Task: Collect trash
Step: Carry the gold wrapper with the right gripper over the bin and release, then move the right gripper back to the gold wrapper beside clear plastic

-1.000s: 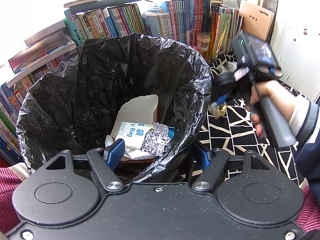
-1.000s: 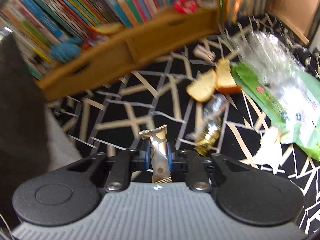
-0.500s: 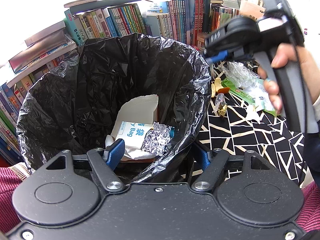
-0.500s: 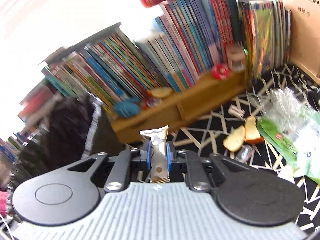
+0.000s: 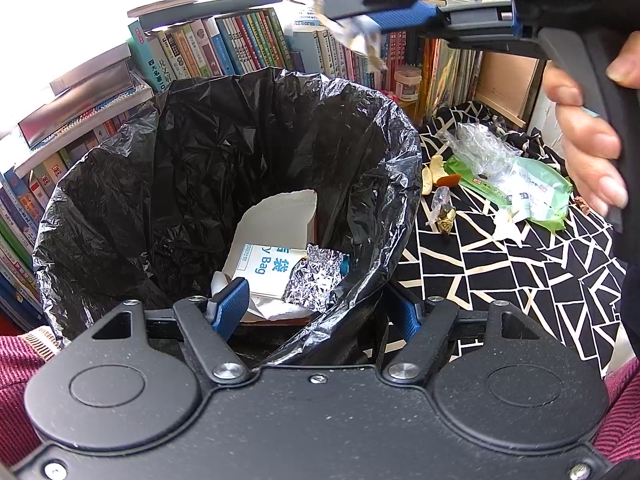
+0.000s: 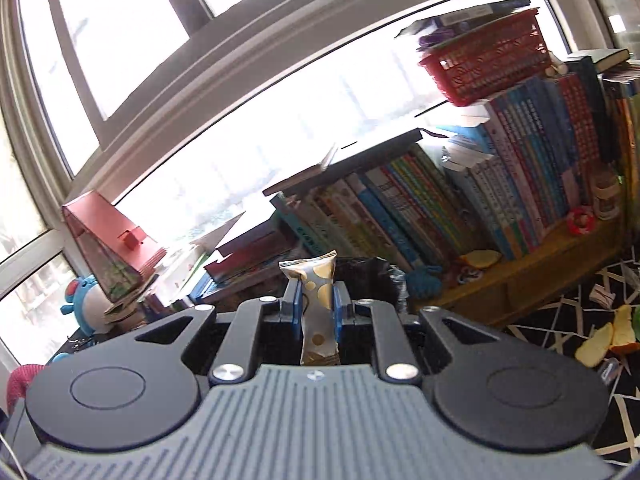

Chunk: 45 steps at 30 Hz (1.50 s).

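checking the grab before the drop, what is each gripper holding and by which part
The right gripper pinches a gold-dotted snack wrapper across its middle, ends sticking out. The left gripper straddles the black bin bag's near rim.

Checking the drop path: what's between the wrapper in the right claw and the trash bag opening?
Only air. In the left wrist view the wrapper hangs above the bag rim.

Counter, black-and-cream geometric cloth. On it: green packet under crumpled clear plastic, peel pieces, small clear wrapper, white paper scrap. Wooden book rack along the back edge.
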Tool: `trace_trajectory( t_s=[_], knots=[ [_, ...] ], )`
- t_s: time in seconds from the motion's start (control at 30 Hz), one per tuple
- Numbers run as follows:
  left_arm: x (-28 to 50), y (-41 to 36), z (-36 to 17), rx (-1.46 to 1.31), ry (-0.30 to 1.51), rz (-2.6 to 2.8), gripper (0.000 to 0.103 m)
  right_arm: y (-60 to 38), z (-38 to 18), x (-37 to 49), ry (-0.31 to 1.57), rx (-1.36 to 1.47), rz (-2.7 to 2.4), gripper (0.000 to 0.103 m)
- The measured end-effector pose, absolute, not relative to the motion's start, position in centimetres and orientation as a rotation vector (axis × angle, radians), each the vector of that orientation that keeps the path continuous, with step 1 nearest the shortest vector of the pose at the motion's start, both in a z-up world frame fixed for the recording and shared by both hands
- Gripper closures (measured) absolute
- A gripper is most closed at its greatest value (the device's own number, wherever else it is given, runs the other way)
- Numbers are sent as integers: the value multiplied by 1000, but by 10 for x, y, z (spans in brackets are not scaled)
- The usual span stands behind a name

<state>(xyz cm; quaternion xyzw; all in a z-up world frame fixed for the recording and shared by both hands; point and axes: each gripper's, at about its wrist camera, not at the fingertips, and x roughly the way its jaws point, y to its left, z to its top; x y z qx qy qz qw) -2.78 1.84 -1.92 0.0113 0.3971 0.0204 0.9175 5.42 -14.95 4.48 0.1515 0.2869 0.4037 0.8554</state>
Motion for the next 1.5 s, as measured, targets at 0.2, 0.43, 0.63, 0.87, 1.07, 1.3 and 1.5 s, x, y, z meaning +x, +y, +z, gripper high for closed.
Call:
trace_trajectory(
  t_s=[0.2,0.43,0.63,0.87,1.07,1.3,1.5],
  knots=[
    [-28,18,-19,24,817,43,31,-137,49,36,606,315,950,82],
    [-28,18,-19,23,817,43,31,-129,41,32,650,291,978,73],
    [-28,18,-19,24,817,43,31,-126,37,33,670,274,959,41],
    [-28,17,-19,24,817,43,31,-129,35,37,669,272,921,36],
    [-28,17,-19,24,817,43,31,-136,36,42,652,260,840,23],
    [-28,17,-19,24,817,43,31,-154,37,54,616,254,679,14],
    [-28,17,-19,23,818,43,31,-174,25,79,668,215,427,5]
  ],
)
